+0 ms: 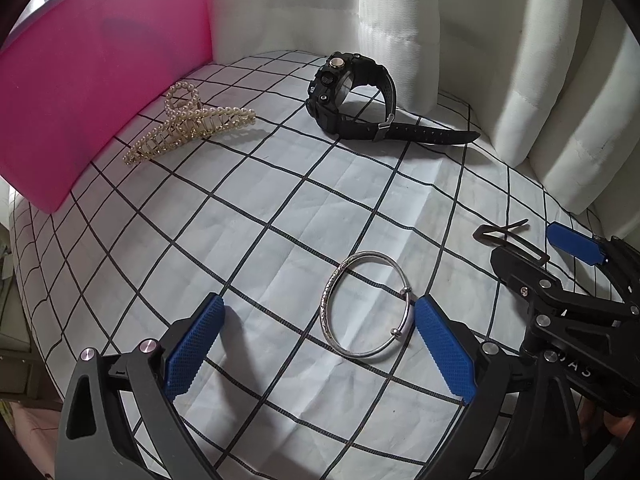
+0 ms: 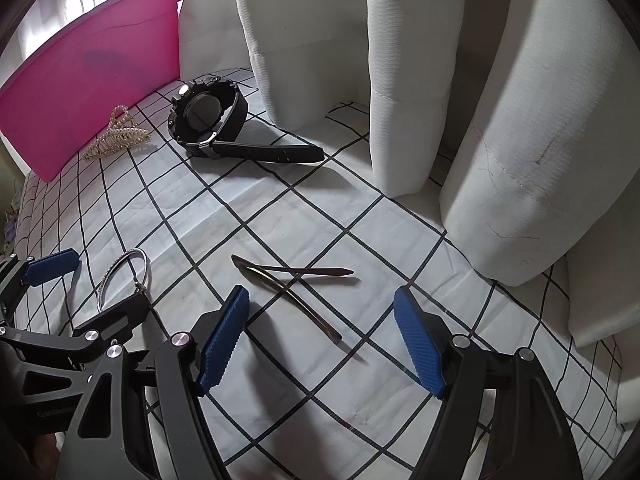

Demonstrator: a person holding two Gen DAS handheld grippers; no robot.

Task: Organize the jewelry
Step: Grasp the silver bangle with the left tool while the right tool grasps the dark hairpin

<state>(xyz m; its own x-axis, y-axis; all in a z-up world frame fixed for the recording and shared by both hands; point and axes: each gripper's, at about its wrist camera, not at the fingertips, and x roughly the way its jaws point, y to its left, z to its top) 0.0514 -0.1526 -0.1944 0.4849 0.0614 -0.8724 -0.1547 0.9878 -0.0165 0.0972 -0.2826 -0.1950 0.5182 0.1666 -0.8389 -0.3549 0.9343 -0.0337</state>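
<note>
While both grippers hang w/ jaws wide & nothing held, we see the left gripper [image 1: 320,344] over a silver bangle [image 1: 366,304] and the right gripper [image 2: 320,344] over a thin metal hair clip [image 2: 294,296], both on the checked cloth [image 1: 248,248]. Toward the far edge lie a black watch [image 1: 352,96] & pearl claw clip [image 1: 188,124] by a pink bin [image 1: 100,80]; white padded wall [image 2: 500,100] behind.

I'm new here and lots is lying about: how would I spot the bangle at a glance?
Start at the pink bin standing at the far edge of the checked cloth, then come toward the near side. The silver bangle lies flat between the left gripper's open blue fingers. It is the only plain closed metal ring; the pearl hair claw and black watch lie farther back.
</note>
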